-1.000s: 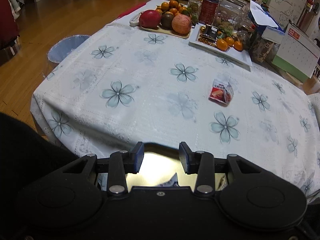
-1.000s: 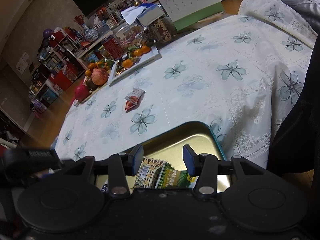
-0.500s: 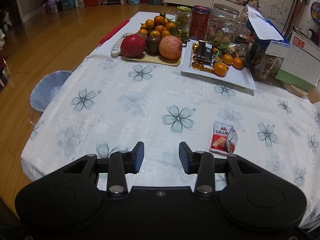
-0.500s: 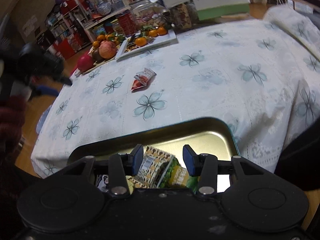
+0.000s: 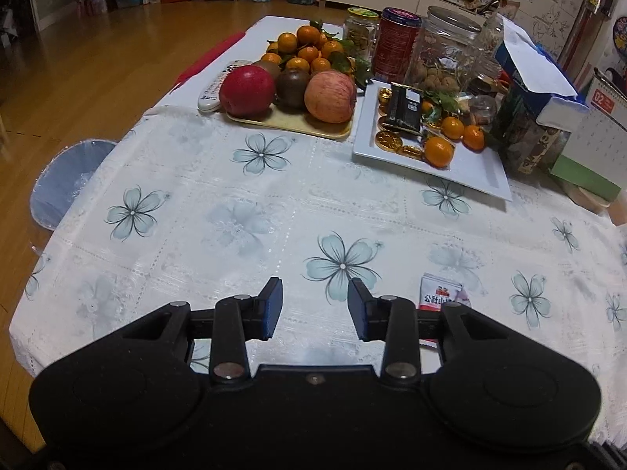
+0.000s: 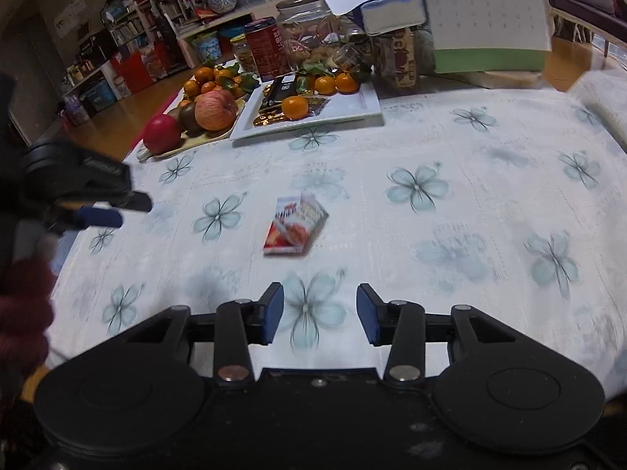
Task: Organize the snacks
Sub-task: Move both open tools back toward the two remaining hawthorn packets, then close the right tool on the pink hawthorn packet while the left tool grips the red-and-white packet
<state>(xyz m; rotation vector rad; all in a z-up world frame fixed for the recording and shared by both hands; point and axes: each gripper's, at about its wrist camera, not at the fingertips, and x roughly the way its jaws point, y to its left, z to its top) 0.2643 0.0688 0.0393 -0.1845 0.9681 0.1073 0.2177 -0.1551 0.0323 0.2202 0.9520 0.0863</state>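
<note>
Over bare tablecloth (image 6: 450,149), both hand-held grippers close on nothing; snack packet (image 6: 294,224) lies ahead, clear all round.

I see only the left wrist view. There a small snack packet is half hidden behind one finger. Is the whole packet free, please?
Observer: Yes. In the right wrist view the snack packet lies whole on the tablecloth, and nothing touches it.
Operator: Where is the right gripper?
Observer: The right gripper is short of the packet, over a printed flower. Its jaws are closing with nothing between them.
Operator: Does that view show my gripper?
Observer: Yes. The left gripper comes in at the left edge, apart from the packet. Its jaws are closing, also empty.
</note>
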